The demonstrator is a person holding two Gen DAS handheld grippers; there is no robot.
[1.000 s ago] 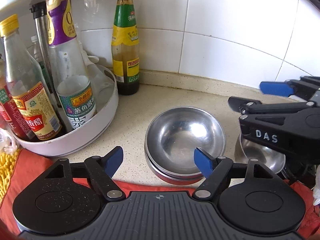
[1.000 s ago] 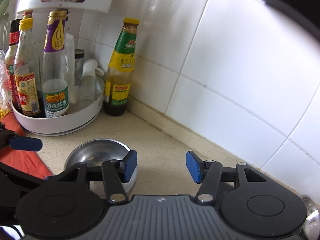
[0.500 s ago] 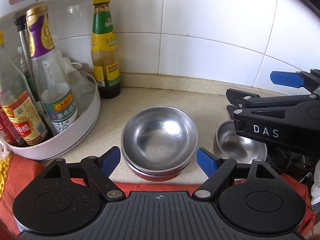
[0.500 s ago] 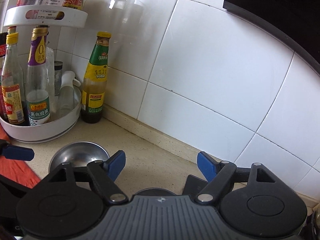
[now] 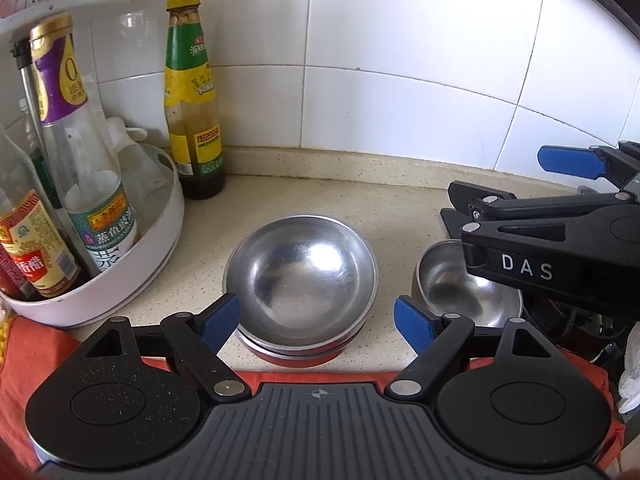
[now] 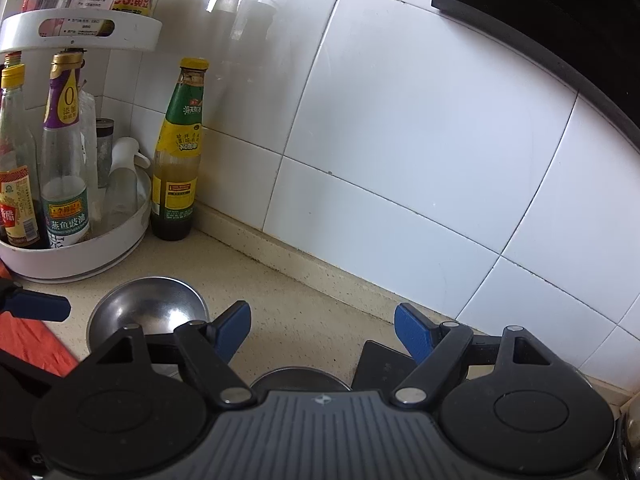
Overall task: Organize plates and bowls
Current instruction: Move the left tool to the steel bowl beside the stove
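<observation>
A stack of steel bowls (image 5: 301,276) with a red-rimmed bowl at the bottom sits on the beige counter, just ahead of my open, empty left gripper (image 5: 318,322). A smaller steel bowl (image 5: 460,292) stands to its right, partly under the right gripper's body. In the right wrist view the stack (image 6: 150,306) lies left of my open, empty right gripper (image 6: 322,334), and the small bowl's rim (image 6: 298,378) peeks out just below it. The right gripper hovers above the small bowl.
A white turntable rack (image 5: 132,276) with several sauce bottles stands at the left. A green-labelled bottle (image 5: 194,120) stands by the tiled wall. An orange cloth (image 5: 24,364) lies at the counter's front. A dark flat object (image 6: 380,364) lies under the right gripper.
Both grippers have pulled back and up from the bowls. The right gripper opened wider and the small bowl now sits uncovered on the counter beside the stack.
</observation>
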